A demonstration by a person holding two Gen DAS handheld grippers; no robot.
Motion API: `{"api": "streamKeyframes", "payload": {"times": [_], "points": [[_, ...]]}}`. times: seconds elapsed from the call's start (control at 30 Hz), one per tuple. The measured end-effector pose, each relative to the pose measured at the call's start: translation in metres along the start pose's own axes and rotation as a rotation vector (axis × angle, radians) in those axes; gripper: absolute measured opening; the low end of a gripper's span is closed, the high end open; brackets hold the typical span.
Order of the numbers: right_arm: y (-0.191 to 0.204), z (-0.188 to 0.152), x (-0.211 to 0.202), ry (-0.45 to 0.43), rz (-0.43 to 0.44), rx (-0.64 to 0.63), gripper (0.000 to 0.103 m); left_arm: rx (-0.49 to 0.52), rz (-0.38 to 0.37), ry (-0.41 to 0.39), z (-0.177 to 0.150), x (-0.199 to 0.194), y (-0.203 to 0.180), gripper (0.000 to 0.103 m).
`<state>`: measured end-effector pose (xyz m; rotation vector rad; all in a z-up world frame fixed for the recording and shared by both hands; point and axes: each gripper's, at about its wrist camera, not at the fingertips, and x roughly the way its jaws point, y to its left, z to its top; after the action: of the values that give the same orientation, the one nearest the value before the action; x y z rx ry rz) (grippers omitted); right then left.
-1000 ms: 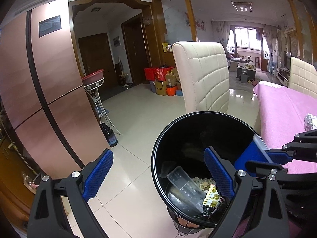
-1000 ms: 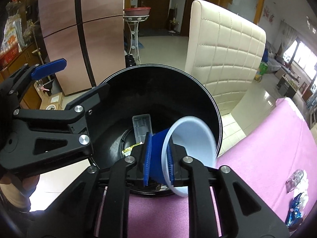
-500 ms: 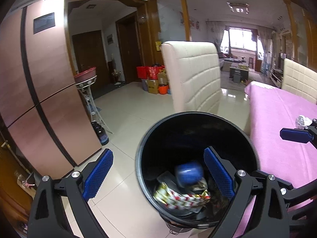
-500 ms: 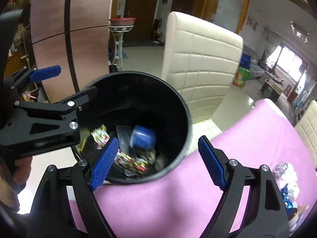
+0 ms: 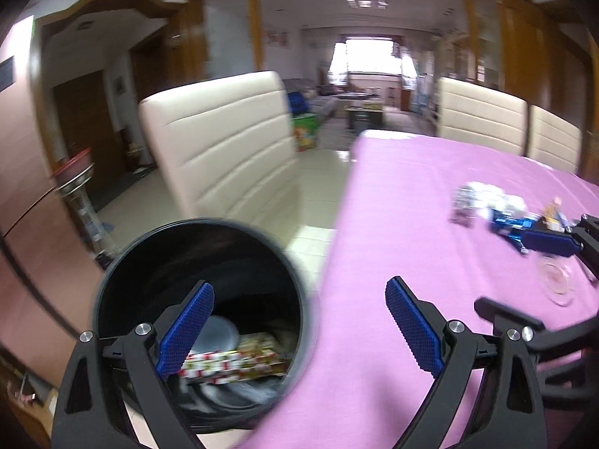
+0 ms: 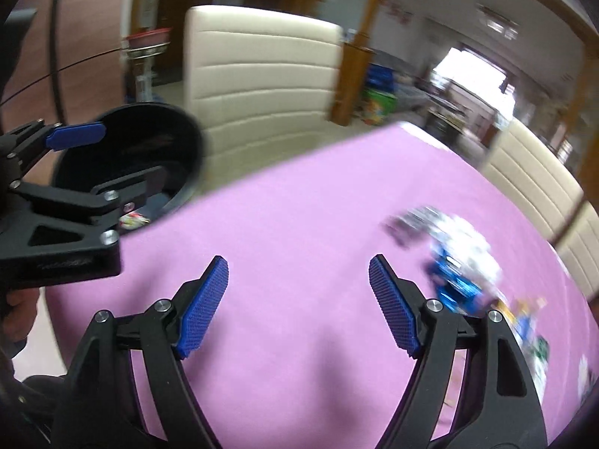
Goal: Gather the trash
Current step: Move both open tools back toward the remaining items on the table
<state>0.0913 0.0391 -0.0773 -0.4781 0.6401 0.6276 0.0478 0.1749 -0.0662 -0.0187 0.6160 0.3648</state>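
A black round trash bin [image 5: 194,247] stands beside the pink-covered table [image 5: 393,224]; it holds a cup and red-and-white wrappers [image 5: 232,363]. It also shows in the right wrist view [image 6: 149,142]. My left gripper [image 5: 299,333] is open and empty, over the bin's right rim and the table edge. My right gripper [image 6: 299,307] is open and empty above the pink cloth [image 6: 299,224]. A blurred pile of trash lies on the table: silver and white wrappers [image 6: 449,235], a blue wrapper [image 6: 456,288], also in the left wrist view [image 5: 513,224].
Cream padded chairs stand around the table, one [image 5: 224,142] just behind the bin and others [image 5: 483,116] on the far side. A brown fridge [image 5: 22,194] is at the left. More small wrappers [image 6: 531,321] lie at the table's right.
The right gripper opened and dropped the blue cup into the bin. Both grippers have since swung right, from over the bin towards the table and the trash pile.
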Motion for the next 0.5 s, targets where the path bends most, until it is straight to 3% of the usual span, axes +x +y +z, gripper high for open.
{"api": "streamKeyframes", "payload": {"times": [0.3, 0.5], "points": [[-0.117, -0.056, -0.029, 0.048, -0.238, 0.245, 0.077, 0.081, -0.242, 0.024, 0.015, 0.0, -0.101, 0.091], [-0.161, -0.086, -0.048, 0.048, -0.395, 0.311, 0.078, 0.126, -0.36, 0.072, 0.015, 0.005, -0.16, 0.091]]}}
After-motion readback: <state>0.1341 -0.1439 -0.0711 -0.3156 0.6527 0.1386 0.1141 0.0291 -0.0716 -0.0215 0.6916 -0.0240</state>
